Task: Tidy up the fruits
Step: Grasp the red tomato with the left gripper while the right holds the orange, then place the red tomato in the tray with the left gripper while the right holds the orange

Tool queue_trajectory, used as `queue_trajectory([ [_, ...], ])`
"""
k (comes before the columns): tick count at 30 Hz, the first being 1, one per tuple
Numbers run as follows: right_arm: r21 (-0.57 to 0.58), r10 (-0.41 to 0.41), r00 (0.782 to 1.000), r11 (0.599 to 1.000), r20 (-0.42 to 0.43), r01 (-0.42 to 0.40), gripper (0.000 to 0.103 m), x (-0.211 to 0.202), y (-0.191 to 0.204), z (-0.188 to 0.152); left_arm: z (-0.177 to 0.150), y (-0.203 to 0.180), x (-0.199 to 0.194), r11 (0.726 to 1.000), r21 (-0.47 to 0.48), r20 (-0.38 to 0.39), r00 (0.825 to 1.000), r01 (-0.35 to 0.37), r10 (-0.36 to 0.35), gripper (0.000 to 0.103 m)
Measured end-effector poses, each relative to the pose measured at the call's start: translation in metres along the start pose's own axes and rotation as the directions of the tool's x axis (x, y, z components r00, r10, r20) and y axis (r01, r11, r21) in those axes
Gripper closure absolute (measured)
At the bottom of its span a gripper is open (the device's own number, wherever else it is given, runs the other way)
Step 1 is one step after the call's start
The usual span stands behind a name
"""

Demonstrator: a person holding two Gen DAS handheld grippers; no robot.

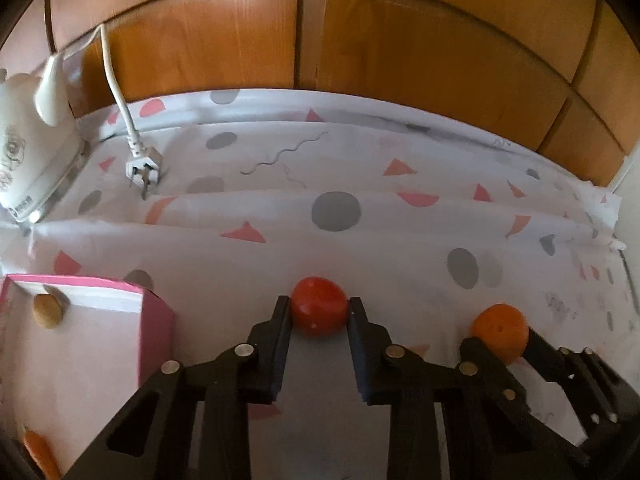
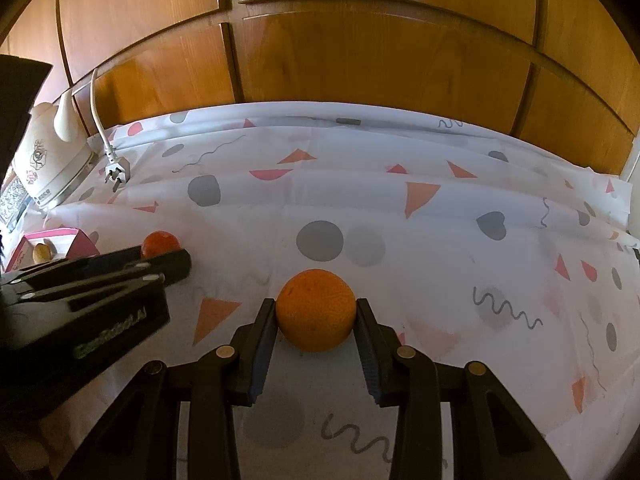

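My left gripper (image 1: 319,306) is shut on a red tomato (image 1: 318,305) just above the patterned cloth. It also shows in the right wrist view (image 2: 168,254), with the tomato (image 2: 160,243) at its tip. My right gripper (image 2: 316,310) is shut on an orange (image 2: 316,309); in the left wrist view the orange (image 1: 500,330) is held at the right. A pink box (image 1: 148,320) with a white inside stands at the left and holds a brown round fruit (image 1: 47,311). Another orange fruit (image 1: 40,454) shows at the bottom left corner.
A white patterned tablecloth (image 1: 360,240) covers the table. A white iron (image 1: 24,152) stands at the far left with its cord and plug (image 1: 142,168) lying on the cloth. Wooden cabinet doors (image 1: 320,40) rise behind the table.
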State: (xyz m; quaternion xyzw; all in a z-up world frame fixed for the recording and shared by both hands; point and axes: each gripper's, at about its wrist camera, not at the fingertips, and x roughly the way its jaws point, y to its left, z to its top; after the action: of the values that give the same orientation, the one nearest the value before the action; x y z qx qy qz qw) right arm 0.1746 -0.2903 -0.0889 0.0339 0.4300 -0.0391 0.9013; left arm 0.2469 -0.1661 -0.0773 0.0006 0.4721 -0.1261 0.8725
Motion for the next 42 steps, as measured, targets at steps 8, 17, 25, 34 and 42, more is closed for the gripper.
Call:
queue_trajectory([
  [8, 0.009, 0.015, 1.000, 1.000, -0.019, -0.014, 0.064, -0.012, -0.009, -0.012, -0.029, 0.000, -0.031, 1.000, 0.011, 0.020, 1.000, 0.020, -0.020, 0.076],
  [17, 0.030, 0.009, 0.999, 1.000, -0.039, -0.008, 0.065, -0.049, -0.023, -0.052, -0.086, -0.012, -0.074, 0.997, 0.054, 0.032, 0.998, 0.056, -0.058, 0.076],
  [25, 0.020, -0.007, 1.000, 1.000, -0.006, 0.007, 0.065, -0.082, -0.027, -0.089, -0.139, -0.013, -0.098, 0.995, 0.077, 0.060, 0.996, 0.066, -0.071, 0.076],
  [34, 0.037, -0.017, 0.998, 0.999, 0.066, 0.014, 0.065, -0.089, -0.030, -0.114, -0.167, -0.016, -0.098, 0.990, 0.137, 0.143, 0.988, 0.041, -0.061, 0.076],
  [42, 0.035, -0.011, 0.998, 0.999, 0.058, 0.009, 0.065, -0.085, -0.028, -0.115, -0.170, -0.013, -0.097, 0.988, 0.144, 0.162, 0.984, 0.054, -0.078, 0.075],
])
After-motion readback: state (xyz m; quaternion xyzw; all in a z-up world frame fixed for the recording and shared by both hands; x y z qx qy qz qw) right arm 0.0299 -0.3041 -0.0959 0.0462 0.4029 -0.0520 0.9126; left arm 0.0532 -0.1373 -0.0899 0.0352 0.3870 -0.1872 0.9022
